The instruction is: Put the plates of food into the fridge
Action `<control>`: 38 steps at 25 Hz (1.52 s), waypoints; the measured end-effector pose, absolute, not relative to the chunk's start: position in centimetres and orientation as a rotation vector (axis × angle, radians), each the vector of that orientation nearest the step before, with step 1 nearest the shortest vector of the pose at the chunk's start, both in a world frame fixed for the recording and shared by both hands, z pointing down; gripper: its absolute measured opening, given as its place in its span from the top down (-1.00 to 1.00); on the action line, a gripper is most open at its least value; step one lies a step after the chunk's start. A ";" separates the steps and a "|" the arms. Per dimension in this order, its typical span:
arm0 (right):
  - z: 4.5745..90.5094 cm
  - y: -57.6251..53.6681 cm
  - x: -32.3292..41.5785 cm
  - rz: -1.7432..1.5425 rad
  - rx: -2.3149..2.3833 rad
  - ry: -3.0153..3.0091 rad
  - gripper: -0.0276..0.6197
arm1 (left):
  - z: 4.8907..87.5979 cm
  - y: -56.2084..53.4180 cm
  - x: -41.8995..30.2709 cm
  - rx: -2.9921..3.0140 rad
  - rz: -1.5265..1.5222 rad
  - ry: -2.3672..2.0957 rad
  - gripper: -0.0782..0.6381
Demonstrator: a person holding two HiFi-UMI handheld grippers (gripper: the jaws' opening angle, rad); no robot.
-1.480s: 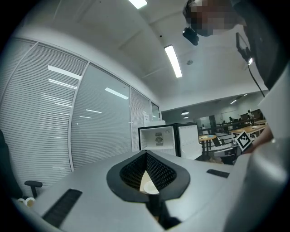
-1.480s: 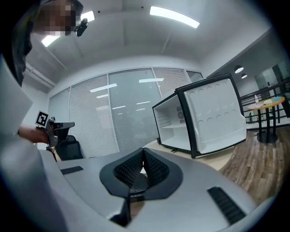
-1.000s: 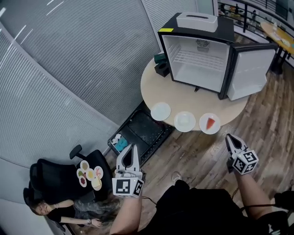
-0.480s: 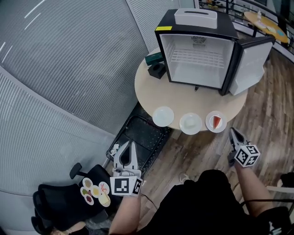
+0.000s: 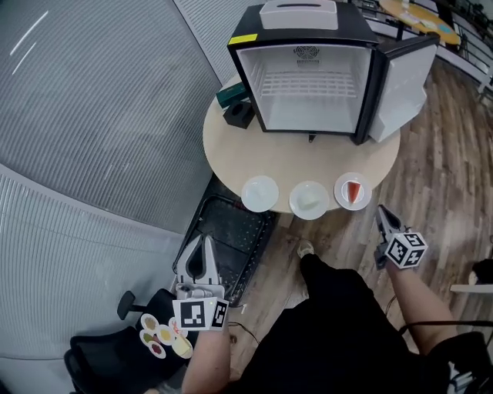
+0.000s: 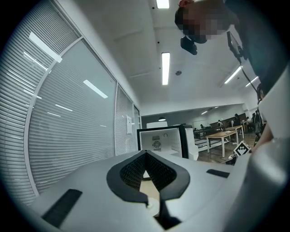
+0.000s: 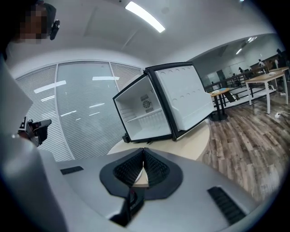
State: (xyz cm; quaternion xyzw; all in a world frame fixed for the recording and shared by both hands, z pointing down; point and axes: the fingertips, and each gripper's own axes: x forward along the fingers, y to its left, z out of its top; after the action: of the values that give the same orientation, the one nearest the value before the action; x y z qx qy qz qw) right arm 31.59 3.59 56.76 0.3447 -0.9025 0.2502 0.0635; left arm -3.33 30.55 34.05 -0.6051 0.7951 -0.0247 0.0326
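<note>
**Right gripper draws in on the end plate, nothing lifted yet**

Over the last second the person has moved up to the round beige table (image 5: 308, 158). The right gripper (image 5: 383, 213) has drawn closer to the table's near edge and now hangs just off the white plate with a red slice (image 5: 353, 191). Its jaws are pressed together with nothing between them, so they would have to spread before any pick. The left gripper (image 5: 202, 242) has swung across above the floor, well short of the table, its jaws likewise closed and empty.

None of the plates has shifted. The red-slice plate, the white plate with pale food (image 5: 309, 200) and a third white plate (image 5: 259, 193), whose contents cannot be made out, line the near edge. All three are outside the black mini fridge (image 5: 304, 40), which stands at the far edge with its door (image 5: 400, 81) swung wide and its shelf bare. The task looks barely begun.

A white box (image 5: 298, 14) sits on the fridge. The floor is wood plank, a black tray (image 5: 231, 231) lies below the table's left edge, and slatted glass walls close that side.
</note>
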 end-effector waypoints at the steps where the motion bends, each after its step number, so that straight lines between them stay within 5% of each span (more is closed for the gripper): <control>1: 57.4 3.3 31.7 0.772 1.057 -2.715 0.90 | 34.2 30.5 -3.4 -1.865 -0.084 2.447 0.77; 15: 67.3 -2.4 32.5 0.978 1.298 -2.469 0.88 | 37.5 26.8 -6.1 -1.939 -0.206 2.476 0.77; 20: 70.7 -3.3 31.7 1.169 1.282 -2.407 0.51 | 38.1 24.6 -7.8 -1.952 -0.249 2.485 0.77; 38: 76.1 -5.7 29.0 1.811 1.334 -2.215 0.51 | 39.2 11.2 -11.5 -2.168 -0.337 2.350 0.77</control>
State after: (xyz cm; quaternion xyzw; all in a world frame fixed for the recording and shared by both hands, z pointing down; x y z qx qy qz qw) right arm 28.99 -5.74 76.11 0.4227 -0.7016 0.5736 -0.0076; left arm -11.49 11.20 39.21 -0.6739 0.7304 -0.1047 -0.0366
